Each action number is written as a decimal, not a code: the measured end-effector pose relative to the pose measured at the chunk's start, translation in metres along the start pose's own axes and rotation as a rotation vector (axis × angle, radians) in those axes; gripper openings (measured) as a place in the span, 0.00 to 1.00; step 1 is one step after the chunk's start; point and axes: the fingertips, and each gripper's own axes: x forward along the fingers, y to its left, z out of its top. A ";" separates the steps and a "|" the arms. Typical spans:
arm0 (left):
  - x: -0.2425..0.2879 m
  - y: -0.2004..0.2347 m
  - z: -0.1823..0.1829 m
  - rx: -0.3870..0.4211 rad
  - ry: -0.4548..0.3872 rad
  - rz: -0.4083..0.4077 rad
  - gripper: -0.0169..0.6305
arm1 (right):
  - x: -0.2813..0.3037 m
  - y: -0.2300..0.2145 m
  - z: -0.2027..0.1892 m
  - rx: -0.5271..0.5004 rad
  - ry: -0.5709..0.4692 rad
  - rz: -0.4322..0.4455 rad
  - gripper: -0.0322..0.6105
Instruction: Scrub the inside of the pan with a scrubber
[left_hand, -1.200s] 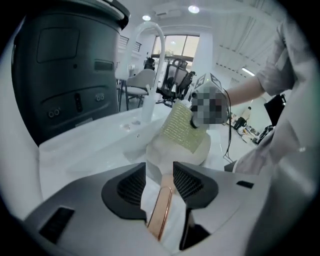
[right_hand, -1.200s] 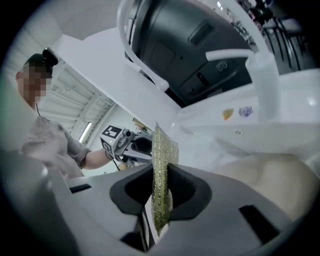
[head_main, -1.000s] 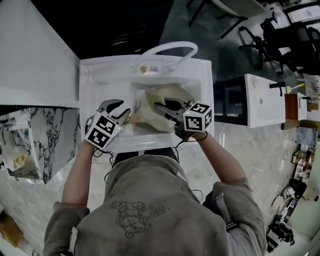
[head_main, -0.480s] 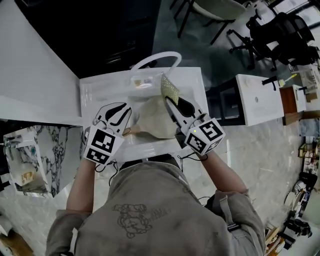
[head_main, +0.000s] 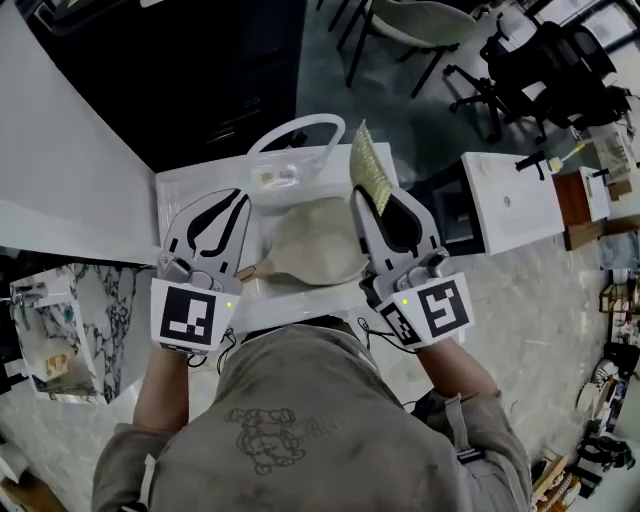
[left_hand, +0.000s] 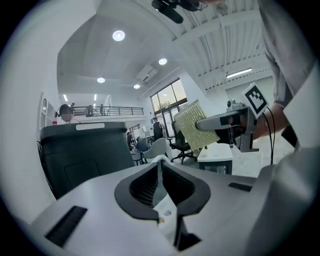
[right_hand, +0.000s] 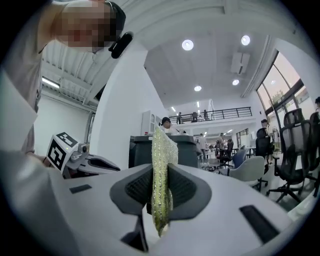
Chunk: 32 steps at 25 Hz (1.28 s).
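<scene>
- Pan (head_main: 312, 250): beige, lying in the sink (head_main: 190, 185) towards its near edge, with a wooden handle (head_main: 252, 268) pointing to the left edge. I cannot tell which way up it lies.
- Handling, judged: rigid, fairly heavy and slick when wet. Take it by the handle to steady it.
- Scrubber (right_hand: 161, 165): thin yellow-green mesh sheet, light and floppy. It is held up well clear of the pan, above the sink's far right corner.
- Right gripper (right_hand: 160, 170): clamped on the scrubber's lower edge, and most of the sheet stands free above the jaws.
- Left gripper (left_hand: 160, 165): jaws closing with the tips all but met and nothing between them. It is raised over the sink's left side.
- Faucet (head_main: 297, 125): arches at the far edge.
</scene>
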 end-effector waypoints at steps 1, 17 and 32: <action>-0.001 0.000 0.006 -0.017 -0.012 0.003 0.09 | -0.003 -0.001 0.007 -0.010 -0.010 0.001 0.17; 0.002 -0.018 0.026 -0.024 -0.052 0.090 0.08 | -0.040 -0.033 0.017 -0.034 -0.020 -0.012 0.17; 0.028 -0.057 0.033 -0.001 0.000 0.104 0.08 | -0.063 -0.065 0.001 0.003 0.008 0.032 0.17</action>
